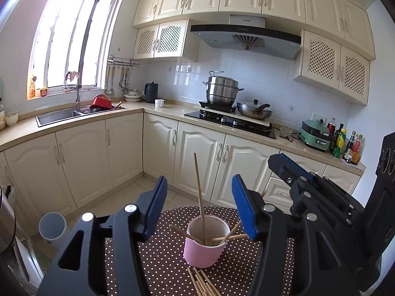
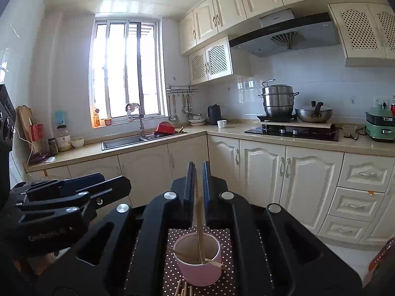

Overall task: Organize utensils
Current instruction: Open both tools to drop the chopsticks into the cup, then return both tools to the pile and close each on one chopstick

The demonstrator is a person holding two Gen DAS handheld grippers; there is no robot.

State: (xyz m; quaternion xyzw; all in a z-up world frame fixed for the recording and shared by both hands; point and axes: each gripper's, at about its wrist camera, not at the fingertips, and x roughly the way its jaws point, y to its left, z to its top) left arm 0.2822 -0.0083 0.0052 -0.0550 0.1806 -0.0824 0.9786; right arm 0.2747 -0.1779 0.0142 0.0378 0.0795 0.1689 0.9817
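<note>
Chopstick placement into the cup, seen from both wrist cameras. A pale pink cylindrical cup stands upright on a brown counter cloth with white polka dots, just ahead of and below both grippers. One long tan wooden chopstick stands nearly upright in the cup, its long axis close to vertical and leaning slightly; several more chopsticks lie slanted inside against the rim. A loose bundle of wooden chopsticks lies flat on the cloth just in front of the cup, nearest the cameras.

The left gripper has its blue-padded fingers about half open, with the upright chopstick between them and touching neither pad. The right gripper is nearly closed, with the same chopstick in the narrow gap; whether the pads press it cannot be told.

The loose bundle lies below and behind both sets of fingers, so the next pick likely calls for drawing back and dipping down. Beyond the table is a kitchen with cream cabinets, a sink under a bright window, and a steel steamer pot on the hob.
</note>
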